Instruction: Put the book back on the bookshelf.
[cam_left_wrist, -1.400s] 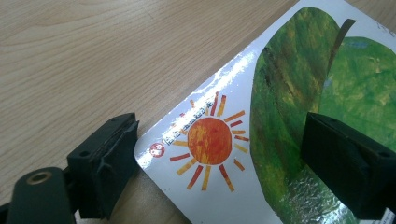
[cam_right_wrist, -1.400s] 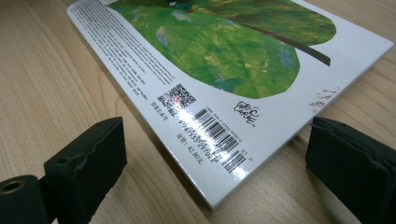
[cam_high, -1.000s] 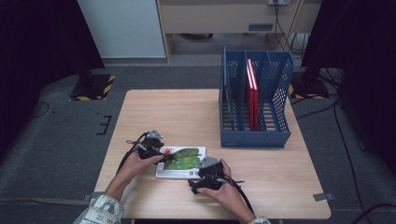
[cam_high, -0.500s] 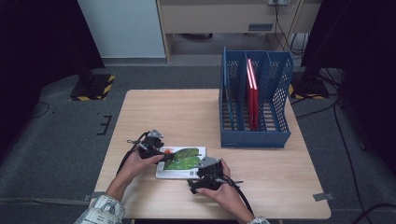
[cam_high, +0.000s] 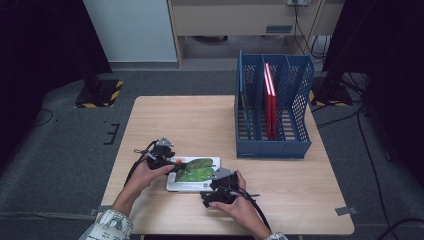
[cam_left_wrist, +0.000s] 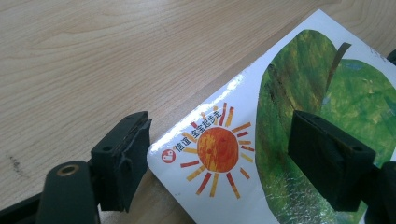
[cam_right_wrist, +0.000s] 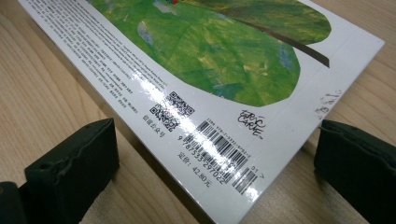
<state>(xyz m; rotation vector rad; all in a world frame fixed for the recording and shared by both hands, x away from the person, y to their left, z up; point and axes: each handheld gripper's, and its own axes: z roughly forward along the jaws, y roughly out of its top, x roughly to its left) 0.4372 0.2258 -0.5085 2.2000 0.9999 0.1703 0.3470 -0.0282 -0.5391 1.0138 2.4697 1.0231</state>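
Clearly the picture book (cam_high: 194, 173) lies flat near the table's (cam_high: 200, 120) front edge, long axis left-right, sun corner leftward. Left gripper (cam_left_wrist: 219, 158) and right gripper (cam_right_wrist: 215, 168) straddle opposite corners, jaws spread, nothing pinched. Risk: the glossy cover slips, or one jaw scrapes wood and skids the book.

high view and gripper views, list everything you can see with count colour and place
book: one, white cover with green leaf and orange sun, flat at the table's near edge
file rack: one, blue mesh, three slots, right far part of table
red books: looks like two, red, upright in the rack's middle slot
table: one, light wood
left gripper: one, black, jaws open, astride the book's sun corner
right gripper: one, black, jaws open, astride the book's barcode corner
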